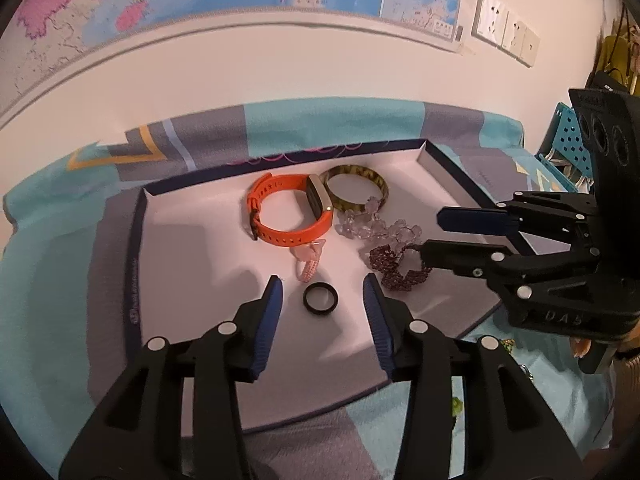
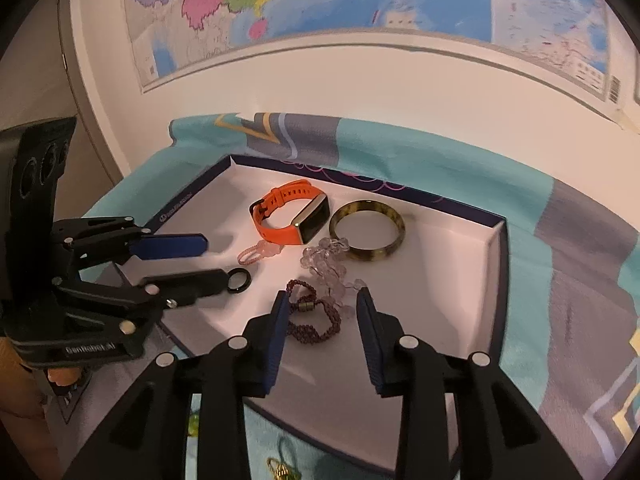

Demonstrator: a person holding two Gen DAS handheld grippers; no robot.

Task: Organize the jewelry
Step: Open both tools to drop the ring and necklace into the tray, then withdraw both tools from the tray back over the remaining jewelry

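Note:
A white tray (image 1: 192, 248) with a dark blue rim holds an orange watch (image 1: 288, 216), a green mottled bangle (image 1: 356, 188), a clear bead bracelet (image 1: 372, 228), a purple woven bracelet (image 1: 396, 268), a pink loop (image 1: 308, 264) and a black ring (image 1: 319, 298). My left gripper (image 1: 323, 290) is open, its fingers either side of the black ring and just above it. My right gripper (image 2: 322, 304) is open over the purple woven bracelet (image 2: 312, 320). The black ring (image 2: 239, 280), watch (image 2: 292, 216) and bangle (image 2: 368, 236) also show in the right wrist view.
The tray sits on a teal and grey patterned cloth (image 1: 48, 280). A wall with maps (image 1: 200, 8) stands close behind. Small green and gold pieces (image 2: 280, 468) lie on the cloth in front of the tray. A blue perforated bin (image 1: 568, 140) is at the right.

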